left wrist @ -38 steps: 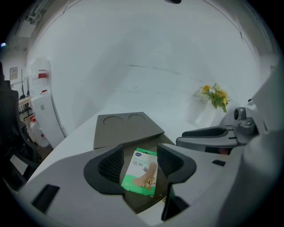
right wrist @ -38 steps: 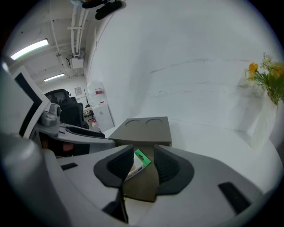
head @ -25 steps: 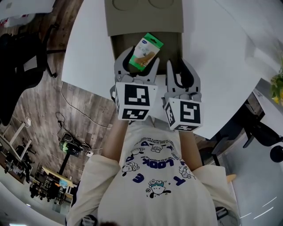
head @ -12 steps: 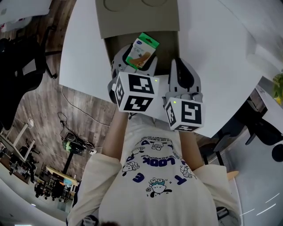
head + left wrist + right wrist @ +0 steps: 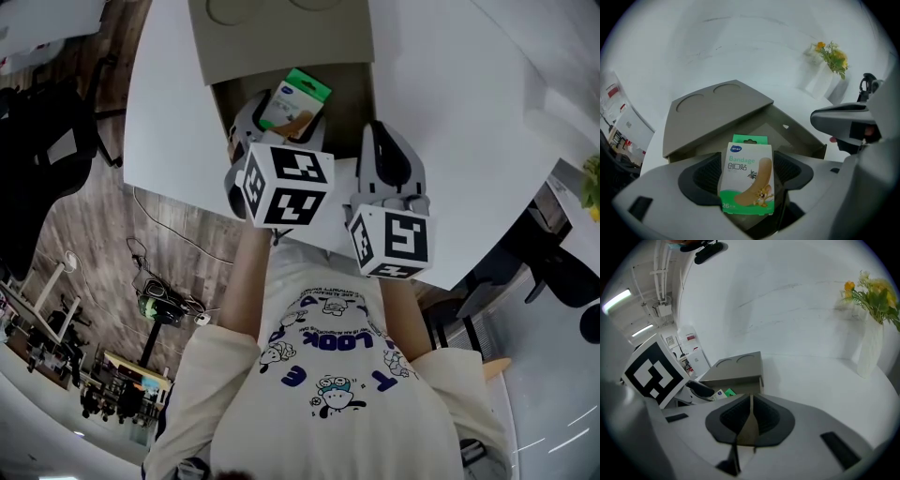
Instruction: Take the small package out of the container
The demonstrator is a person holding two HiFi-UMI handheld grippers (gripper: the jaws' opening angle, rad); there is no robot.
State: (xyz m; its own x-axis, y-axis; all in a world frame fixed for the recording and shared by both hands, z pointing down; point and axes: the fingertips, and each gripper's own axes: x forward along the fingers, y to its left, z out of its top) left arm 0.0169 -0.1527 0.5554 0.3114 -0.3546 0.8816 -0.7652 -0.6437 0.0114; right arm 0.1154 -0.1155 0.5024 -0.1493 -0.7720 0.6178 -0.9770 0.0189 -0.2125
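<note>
A small green-and-white bandage package (image 5: 292, 101) (image 5: 747, 180) stands tilted inside an open grey-brown cardboard box (image 5: 352, 103), whose lid (image 5: 277, 33) (image 5: 717, 110) is folded back. My left gripper (image 5: 281, 127) (image 5: 746, 173) reaches into the box with the package between its jaws. The jaws are opening, and I see no pad pressing on the package. My right gripper (image 5: 384, 141) (image 5: 750, 416) is at the box's near right side, shut on a thin cardboard wall (image 5: 749, 427). The package (image 5: 723, 393) peeks out beside it.
The box sits near the front edge of a white round table (image 5: 450, 112). A white vase with yellow flowers (image 5: 872, 348) (image 5: 825, 70) stands farther out on the table. A dark chair (image 5: 47, 141) is on the floor at the left.
My left gripper has pushed forward into the box around the package, with its jaws wider. My right gripper's jaws have shut on the box wall.
</note>
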